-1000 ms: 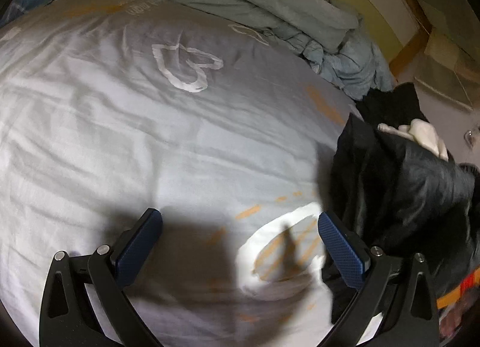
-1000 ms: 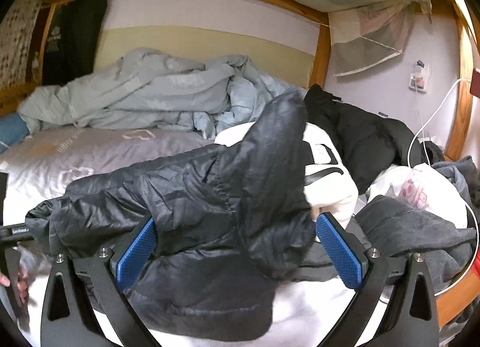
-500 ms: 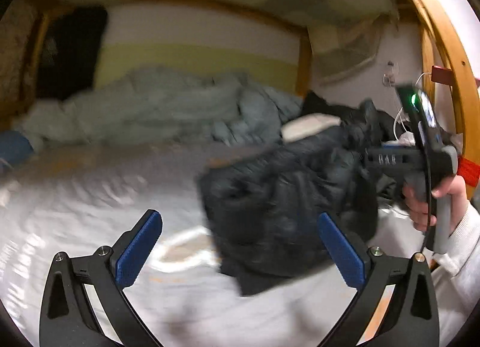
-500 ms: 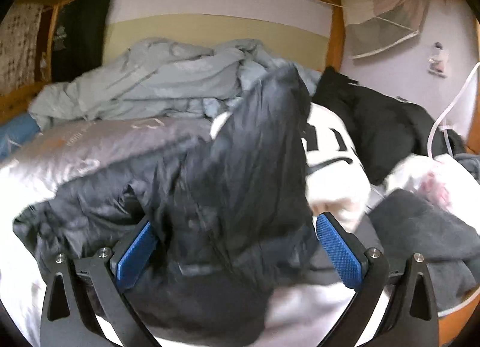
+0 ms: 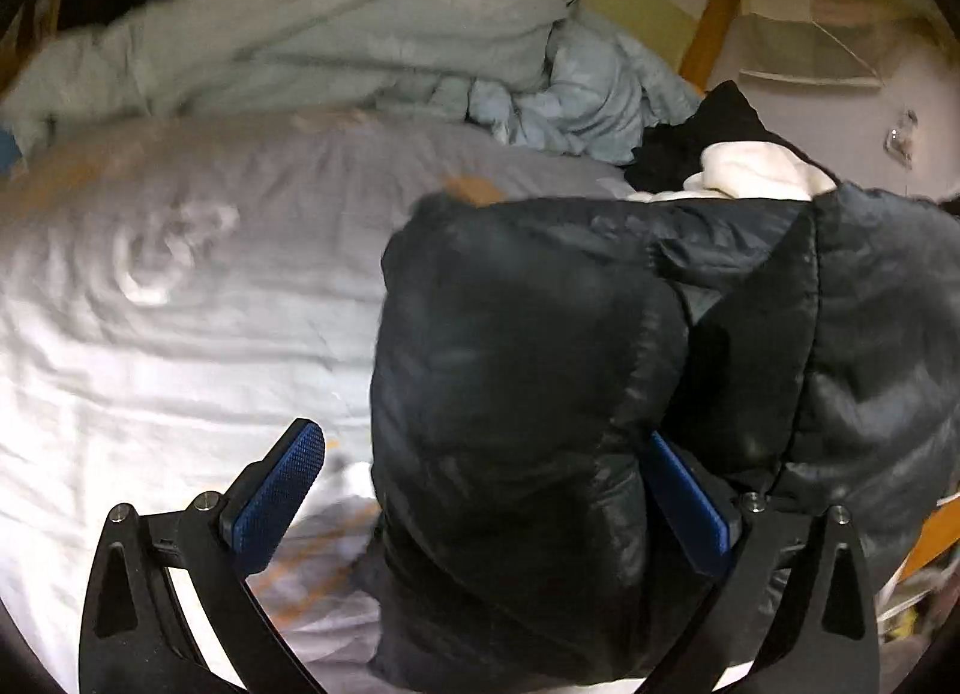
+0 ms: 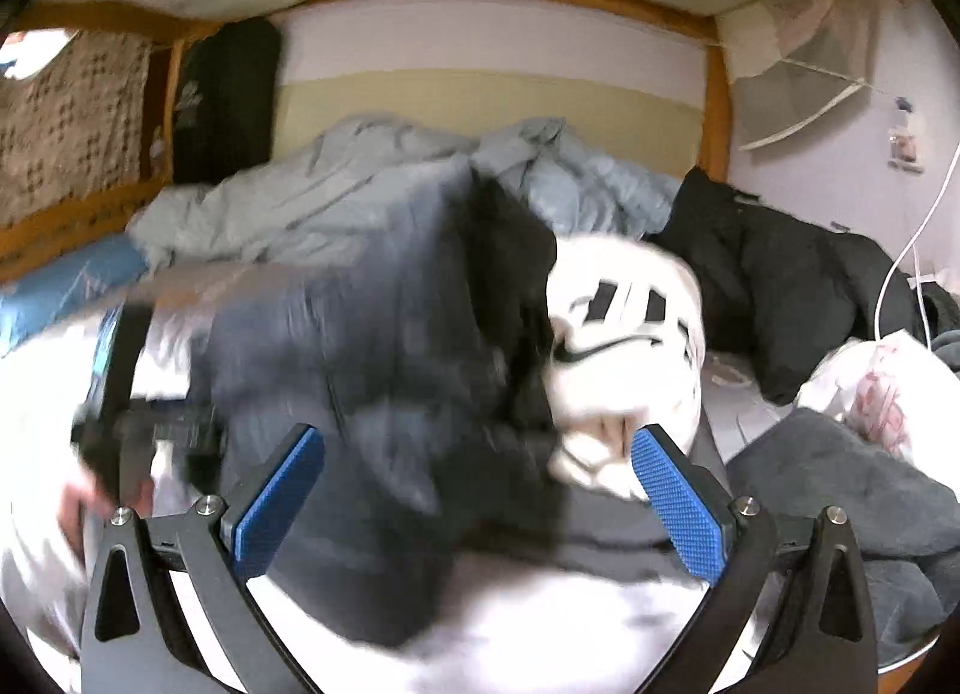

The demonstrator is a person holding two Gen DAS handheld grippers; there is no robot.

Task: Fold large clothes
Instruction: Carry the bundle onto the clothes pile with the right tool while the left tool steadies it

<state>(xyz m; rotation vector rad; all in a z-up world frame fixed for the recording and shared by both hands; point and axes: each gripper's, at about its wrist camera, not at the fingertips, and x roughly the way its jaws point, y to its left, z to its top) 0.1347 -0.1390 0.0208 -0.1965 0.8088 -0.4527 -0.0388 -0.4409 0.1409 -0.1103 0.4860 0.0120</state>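
A black puffer jacket [image 5: 540, 370] lies bunched on the bed [image 5: 180, 346], on the right side of the pale sheet, towards the near edge. The left gripper [image 5: 486, 496] has its blue fingers [image 5: 276, 496] spread wide, and a bulging fold of the jacket sits between them; the right-hand finger is half covered by the fabric, and nothing is pinched. The right gripper [image 6: 480, 490] is spread wide too, with the dark jacket [image 6: 384, 394] blurred in the gap between its fingers and not clamped. At the far edge of the bed a rumpled light blue duvet [image 5: 336, 40] is heaped against the wall. Behind the jacket, towards the bed's right edge, there is a white garment with black marks [image 6: 630, 334] and more dark clothes [image 6: 774, 280].
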